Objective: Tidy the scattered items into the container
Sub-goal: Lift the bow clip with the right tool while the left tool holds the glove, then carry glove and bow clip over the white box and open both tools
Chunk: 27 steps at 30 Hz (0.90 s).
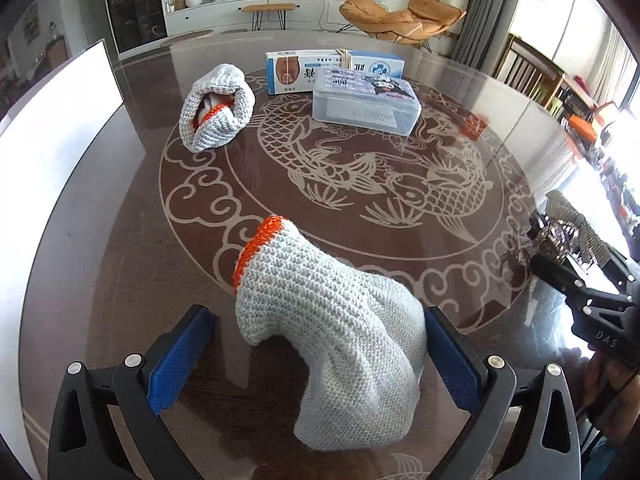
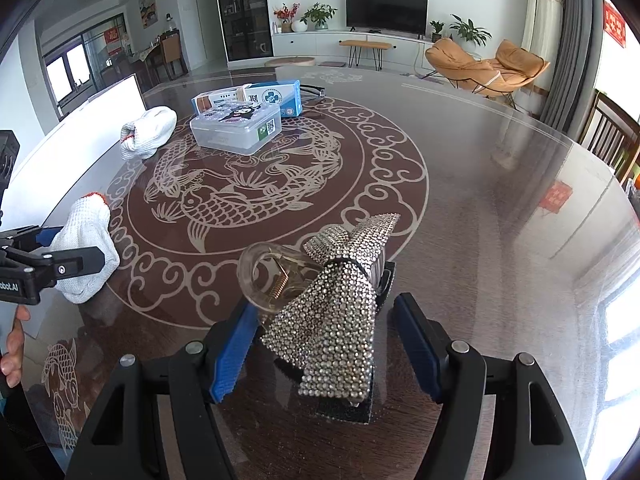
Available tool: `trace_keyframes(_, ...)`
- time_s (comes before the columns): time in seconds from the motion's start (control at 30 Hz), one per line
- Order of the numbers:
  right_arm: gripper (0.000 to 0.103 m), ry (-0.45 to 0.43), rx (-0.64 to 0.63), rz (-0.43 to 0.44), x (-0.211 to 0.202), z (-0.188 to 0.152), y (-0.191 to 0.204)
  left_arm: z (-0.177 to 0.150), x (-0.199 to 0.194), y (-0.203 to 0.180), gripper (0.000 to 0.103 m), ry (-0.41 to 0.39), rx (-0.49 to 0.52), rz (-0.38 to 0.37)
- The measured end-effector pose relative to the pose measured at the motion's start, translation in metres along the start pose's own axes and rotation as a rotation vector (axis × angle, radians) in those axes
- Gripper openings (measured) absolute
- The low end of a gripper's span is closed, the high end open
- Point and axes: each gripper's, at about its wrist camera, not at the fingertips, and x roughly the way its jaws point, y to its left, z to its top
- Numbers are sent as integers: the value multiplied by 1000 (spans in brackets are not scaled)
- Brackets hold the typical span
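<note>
Between my left fingers (image 1: 316,360): knit glove (image 1: 332,328), both pads wide, not pressing.

Glove's long axis runs up-left, orange cuff away from me, so I straddle it across its width; its right edge sits just beside the right pad. My right fingers (image 2: 324,344) stand wide too, around the rhinestone hair clip (image 2: 332,304), no squeeze. Clear lidded box (image 1: 366,102) lies well apart across the bench (image 1: 120,240), second glove (image 1: 216,108) to its left. Left hand is likely nearer the box.
</note>
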Motion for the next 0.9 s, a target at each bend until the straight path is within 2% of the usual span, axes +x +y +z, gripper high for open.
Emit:
trace_keyframes(0.03,71,0,0,0,0,0,0,0,-4,-7,103,-29,22,22)
trace_keyframes(0.07,71,0,-1,-1,0,0,0,0,-3,-11,103,-19,29,20)
trace_keyframes(0.17,71,0,-1,-1,0,0,0,2,-1,-8,103,-1,-26,-7)
trace_keyframes(0.2,71,1,-3,-4,0,0,0,1,-1,-10,99,-6,-24,4)
trace_keyframes(0.23,71,0,-4,-2,0,0,0,0,-6,-12,89,-27,-22,1)
trace_keyframes(0.27,66,-16,7,34,-4,-1,-2,-2,-11,-13,62,-43,-15,-5)
trace_keyframes(0.3,57,-40,30,65,-9,-2,-5,-3,-16,-15,40,-43,-9,-16)
trace_keyframes(0.33,49,-38,42,69,-12,-3,-5,-5,-20,-15,39,-37,-11,-41)
trace_keyframes(0.37,49,-33,39,59,-16,-5,-3,-8,-25,-14,39,-43,-17,-73)
trace_keyframes(0.47,48,-39,60,92,-33,-15,3,-21,-44,-19,39,-74,11,-63)
trace_keyframes(0.57,48,-46,99,132,-49,-23,11,-33,-62,-22,39,-96,-4,-92)
trace_keyframes(0.9,48,-47,67,181,-74,-31,63,-53,-92,-12,39,-146,16,-38)
